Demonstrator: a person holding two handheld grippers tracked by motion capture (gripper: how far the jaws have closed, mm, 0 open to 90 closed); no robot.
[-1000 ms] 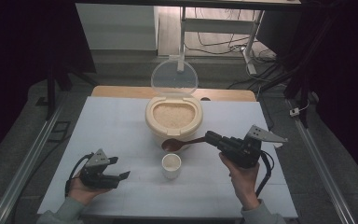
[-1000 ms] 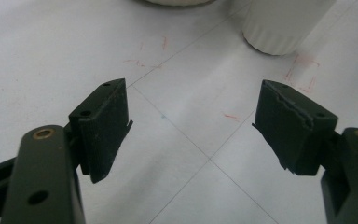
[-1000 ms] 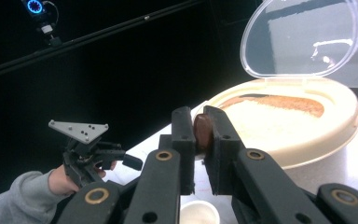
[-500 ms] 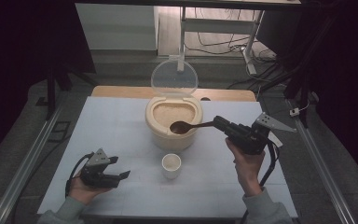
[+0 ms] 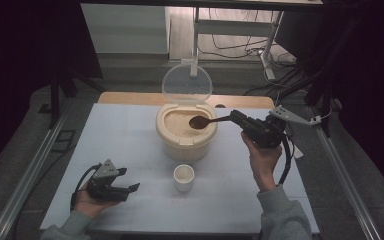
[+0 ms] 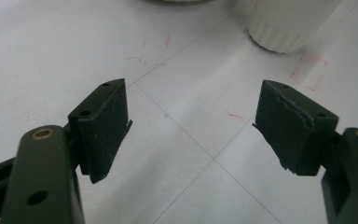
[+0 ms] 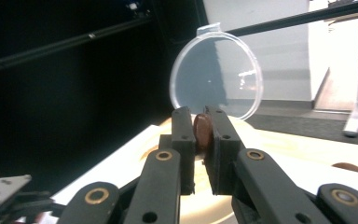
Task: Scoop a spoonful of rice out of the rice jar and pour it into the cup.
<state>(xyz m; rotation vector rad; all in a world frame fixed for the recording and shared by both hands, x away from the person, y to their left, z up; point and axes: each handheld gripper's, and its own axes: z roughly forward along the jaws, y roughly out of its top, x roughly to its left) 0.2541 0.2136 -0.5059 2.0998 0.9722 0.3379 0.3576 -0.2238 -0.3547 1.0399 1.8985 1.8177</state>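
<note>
The spoon [image 5: 202,121] is held level over the open rice container [image 5: 185,131], lid [image 5: 186,82] raised at 12 o'clock, presumably for scooping into the cup [image 5: 184,176] at 6 o'clock. The right tool [image 5: 236,117] is pressed together on the spoon handle; the left tool [image 5: 130,187], spread and empty, rests on the tabletop [image 5: 130,135].
</note>
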